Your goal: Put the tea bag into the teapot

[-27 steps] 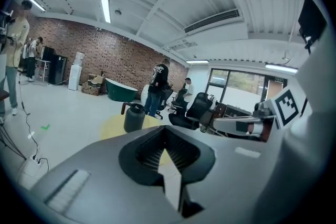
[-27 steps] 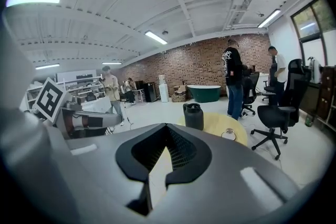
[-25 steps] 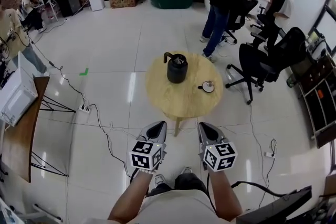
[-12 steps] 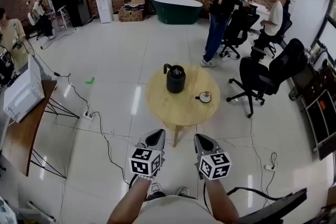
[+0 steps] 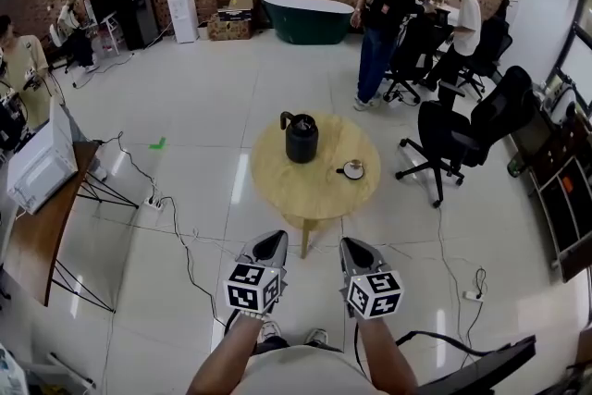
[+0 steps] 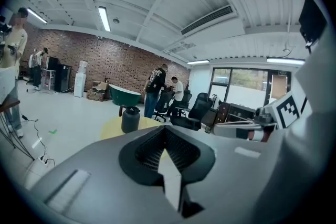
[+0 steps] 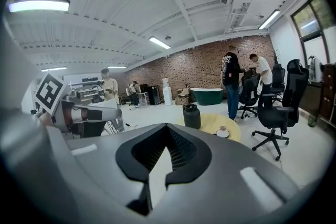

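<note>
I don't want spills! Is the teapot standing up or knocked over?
Standing up. The black teapot sits upright on the round wooden table, top facing up.

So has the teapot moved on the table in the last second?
No. The teapot sits at the same far-left part of the round table, the small dish to its right as before; only the camera has shifted.

Left gripper (image 5: 270,242) and right gripper (image 5: 352,247) held side by side on bare forearms (image 5: 225,354), pointing forward; both jaw pairs closed, empty.
</note>
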`<control>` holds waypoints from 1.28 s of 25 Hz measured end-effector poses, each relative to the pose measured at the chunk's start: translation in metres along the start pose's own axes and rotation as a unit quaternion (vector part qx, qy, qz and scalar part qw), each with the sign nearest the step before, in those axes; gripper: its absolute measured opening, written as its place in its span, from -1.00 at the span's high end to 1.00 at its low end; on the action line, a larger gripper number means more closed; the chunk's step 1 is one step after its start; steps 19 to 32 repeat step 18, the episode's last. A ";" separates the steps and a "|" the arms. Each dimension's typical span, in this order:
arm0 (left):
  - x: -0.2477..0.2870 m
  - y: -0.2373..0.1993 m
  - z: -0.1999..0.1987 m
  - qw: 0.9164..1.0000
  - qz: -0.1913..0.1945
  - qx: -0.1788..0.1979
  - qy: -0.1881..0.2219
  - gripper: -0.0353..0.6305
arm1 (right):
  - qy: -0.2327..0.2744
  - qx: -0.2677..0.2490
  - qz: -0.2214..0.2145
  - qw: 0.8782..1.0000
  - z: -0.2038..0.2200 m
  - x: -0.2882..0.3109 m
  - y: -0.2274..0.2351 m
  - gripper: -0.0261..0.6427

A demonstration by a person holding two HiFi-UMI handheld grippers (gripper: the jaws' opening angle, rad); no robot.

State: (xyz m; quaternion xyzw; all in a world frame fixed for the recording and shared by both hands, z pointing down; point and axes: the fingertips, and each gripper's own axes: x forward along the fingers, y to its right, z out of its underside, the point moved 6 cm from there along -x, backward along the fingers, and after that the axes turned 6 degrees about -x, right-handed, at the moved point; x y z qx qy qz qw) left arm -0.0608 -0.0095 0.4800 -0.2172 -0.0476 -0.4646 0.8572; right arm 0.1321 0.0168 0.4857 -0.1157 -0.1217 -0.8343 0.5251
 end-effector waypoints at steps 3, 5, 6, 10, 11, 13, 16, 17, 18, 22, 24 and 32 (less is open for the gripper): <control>-0.001 0.005 0.000 1.000 0.000 0.003 0.002 0.86 | 0.003 0.001 -0.003 1.000 0.001 -0.002 0.000 0.92; -0.001 0.006 -0.001 1.000 -0.001 0.003 0.002 0.86 | 0.002 0.001 -0.005 1.000 0.001 -0.001 -0.001 0.92; -0.001 0.005 -0.001 1.000 -0.001 0.003 0.002 0.86 | 0.001 0.002 -0.005 1.000 0.001 0.001 -0.002 0.92; 0.000 0.004 -0.005 1.000 -0.004 0.002 0.003 0.86 | -0.001 -0.001 -0.006 1.000 0.000 0.003 -0.003 0.92; 0.000 0.003 -0.006 1.000 -0.005 0.002 0.003 0.86 | -0.001 -0.002 -0.006 1.000 -0.001 0.003 -0.002 0.92; 0.001 0.003 -0.006 1.000 -0.006 0.001 0.002 0.86 | 0.001 -0.004 -0.004 1.000 -0.003 0.003 0.000 0.92; 0.004 0.006 -0.006 1.000 -0.004 0.003 0.002 0.86 | 0.003 -0.004 -0.001 1.000 -0.004 0.002 0.003 0.92; 0.004 0.007 -0.005 1.000 -0.002 0.003 0.002 0.86 | 0.003 -0.004 0.000 1.000 -0.004 0.001 0.004 0.92; 0.005 0.008 -0.005 1.000 -0.001 0.003 0.002 0.86 | 0.003 -0.004 0.000 1.000 -0.004 0.000 0.005 0.92; 0.005 0.008 -0.005 1.000 -0.001 0.003 0.002 0.86 | 0.003 -0.004 0.000 1.000 -0.004 0.000 0.005 0.92; 0.005 0.008 -0.005 1.000 -0.001 0.003 0.002 0.86 | 0.003 -0.004 0.000 1.000 -0.004 0.000 0.005 0.92; 0.005 0.008 -0.005 1.000 -0.001 0.003 0.002 0.86 | 0.003 -0.004 0.000 1.000 -0.004 0.000 0.005 0.92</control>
